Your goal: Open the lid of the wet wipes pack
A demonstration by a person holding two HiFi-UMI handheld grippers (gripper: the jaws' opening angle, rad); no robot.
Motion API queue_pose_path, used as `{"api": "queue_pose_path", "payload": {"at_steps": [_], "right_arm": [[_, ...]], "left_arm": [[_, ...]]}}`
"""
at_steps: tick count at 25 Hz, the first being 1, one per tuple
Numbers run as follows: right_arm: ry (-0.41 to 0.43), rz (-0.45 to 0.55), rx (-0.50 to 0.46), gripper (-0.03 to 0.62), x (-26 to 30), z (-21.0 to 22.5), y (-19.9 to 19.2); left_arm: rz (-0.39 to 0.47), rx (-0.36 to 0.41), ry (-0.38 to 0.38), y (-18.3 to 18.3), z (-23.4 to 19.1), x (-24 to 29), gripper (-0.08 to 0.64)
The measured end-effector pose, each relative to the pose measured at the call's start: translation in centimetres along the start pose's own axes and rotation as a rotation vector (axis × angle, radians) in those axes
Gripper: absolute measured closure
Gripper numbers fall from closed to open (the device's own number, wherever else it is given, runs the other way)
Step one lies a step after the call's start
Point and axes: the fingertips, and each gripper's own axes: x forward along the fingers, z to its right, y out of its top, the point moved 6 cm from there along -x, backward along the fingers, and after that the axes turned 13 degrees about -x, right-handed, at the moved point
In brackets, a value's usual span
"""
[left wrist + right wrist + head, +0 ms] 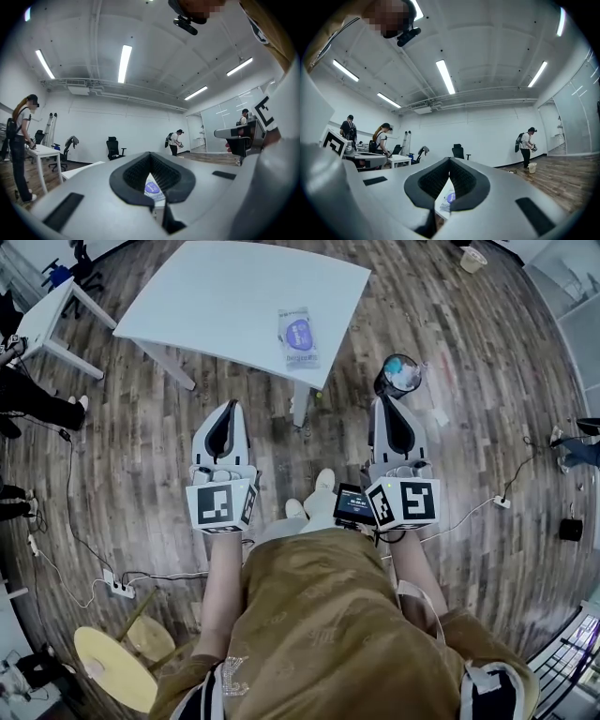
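- Wet wipes pack [298, 337]: flat on the white table [225, 296], near its front edge, lid shut.
- Left gripper [229, 407]: jaws clenched, empty, well short of the table.
- Right gripper [386, 403]: likewise.

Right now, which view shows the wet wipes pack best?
The head view: the whole wet wipes pack lies flat on the white table. Both gripper views catch only a far-off sliver of it through the opening in their jaws.
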Motion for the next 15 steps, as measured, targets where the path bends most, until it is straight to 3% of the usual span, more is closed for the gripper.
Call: {"api": "queue_pose_path", "payload": {"at_steps": [15], "right_arm": [[0.063, 0.006, 0.017, 0.583, 8.5, 2.8, -1.7]], "left_arm": [[-0.019, 0.005, 0.042, -0.4, -1.6, 7.6, 0.558]]}}
